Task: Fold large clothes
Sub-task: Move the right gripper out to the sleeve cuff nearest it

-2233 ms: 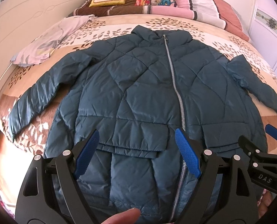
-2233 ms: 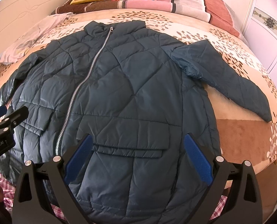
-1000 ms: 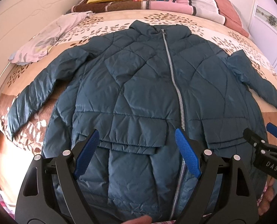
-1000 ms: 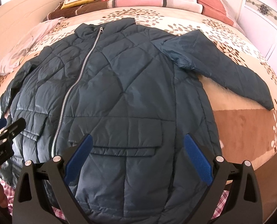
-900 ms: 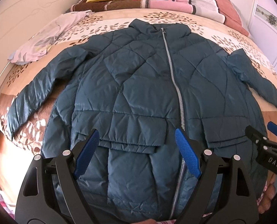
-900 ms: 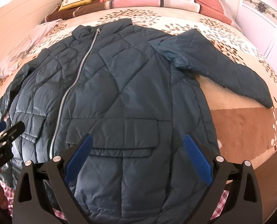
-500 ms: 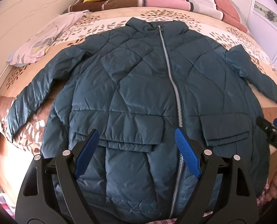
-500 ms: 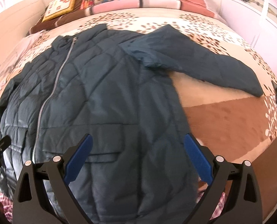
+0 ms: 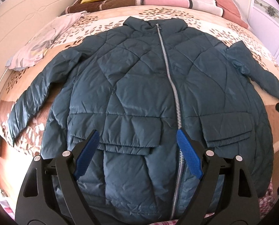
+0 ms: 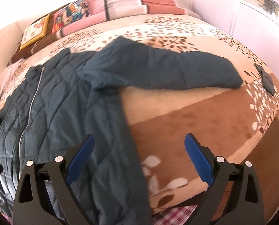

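- Dark teal quilted puffer jacket with a silver zipper lies front-up, spread flat on the leaf-patterned beige-and-brown bedspread, collar toward the pillows.
- Both sleeves out to the sides; right sleeve angled across the bed.
- Left gripper, blue pads, jaws spread wide, empty, above the hem.
- Right gripper jaws wide apart, empty, over the jacket's right edge and bedspread.
- Pale lilac cloth beside the left sleeve.

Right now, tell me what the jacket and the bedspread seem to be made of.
Jacket: looks like padded synthetic shell, maybe nylon; slight sheen, stitched quilt lines, puffy creases, metal-looking zipper. Bedspread: probably plush fleece; matte, soft-looking, printed leaf pattern.
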Motion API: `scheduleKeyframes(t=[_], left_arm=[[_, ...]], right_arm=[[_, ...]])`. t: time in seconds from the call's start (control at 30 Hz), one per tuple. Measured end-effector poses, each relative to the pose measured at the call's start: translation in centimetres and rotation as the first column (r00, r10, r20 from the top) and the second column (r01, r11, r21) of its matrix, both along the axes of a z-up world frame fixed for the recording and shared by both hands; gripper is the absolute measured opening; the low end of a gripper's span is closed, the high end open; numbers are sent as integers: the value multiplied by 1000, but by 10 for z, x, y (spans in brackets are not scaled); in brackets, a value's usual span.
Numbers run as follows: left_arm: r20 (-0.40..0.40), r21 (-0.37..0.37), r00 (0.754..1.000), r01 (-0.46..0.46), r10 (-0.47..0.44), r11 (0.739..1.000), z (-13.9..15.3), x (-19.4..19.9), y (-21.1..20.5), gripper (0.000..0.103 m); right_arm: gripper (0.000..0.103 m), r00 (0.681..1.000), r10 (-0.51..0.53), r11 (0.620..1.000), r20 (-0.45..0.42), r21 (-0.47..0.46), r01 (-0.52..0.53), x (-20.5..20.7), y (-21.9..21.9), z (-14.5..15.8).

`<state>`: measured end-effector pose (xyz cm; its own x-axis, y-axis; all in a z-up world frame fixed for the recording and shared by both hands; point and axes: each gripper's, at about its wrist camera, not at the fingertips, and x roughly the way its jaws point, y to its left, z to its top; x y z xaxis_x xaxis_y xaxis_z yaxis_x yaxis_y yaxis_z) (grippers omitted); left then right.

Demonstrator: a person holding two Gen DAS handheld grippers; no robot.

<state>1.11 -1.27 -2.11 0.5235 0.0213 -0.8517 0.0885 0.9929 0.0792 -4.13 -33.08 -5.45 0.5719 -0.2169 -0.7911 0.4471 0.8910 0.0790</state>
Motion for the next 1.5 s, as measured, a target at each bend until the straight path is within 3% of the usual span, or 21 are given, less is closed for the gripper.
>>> scheduleKeyframes(t=[0.47, 0.5, 0.53, 0.6, 1.23, 1.5], left_arm=[[12, 29, 999, 43, -44, 999, 8, 18, -13, 84], [11, 30, 999, 43, -44, 999, 8, 19, -14, 84], [10, 31, 999, 44, -44, 999, 8, 19, -14, 84], [9, 33, 999, 44, -44, 998, 8, 20, -14, 84], [-20, 47, 1000, 2, -1, 999, -1, 24, -4, 84], [-33, 55, 999, -9, 11, 998, -5, 26, -1, 84]], right_arm=[[85, 987, -154, 985, 45, 82, 150, 2, -84, 0], [81, 985, -168, 983, 49, 88, 163, 3, -91, 0], [71, 984, -174, 981, 51, 96, 168, 3, -96, -1], [65, 982, -185, 974, 46, 140, 177, 5, -109, -5], [65, 912, -410, 824, 16, 435, 363, 18, -191, -50], [62, 903, -429, 824, 14, 416, 385, 28, -196, -54]])
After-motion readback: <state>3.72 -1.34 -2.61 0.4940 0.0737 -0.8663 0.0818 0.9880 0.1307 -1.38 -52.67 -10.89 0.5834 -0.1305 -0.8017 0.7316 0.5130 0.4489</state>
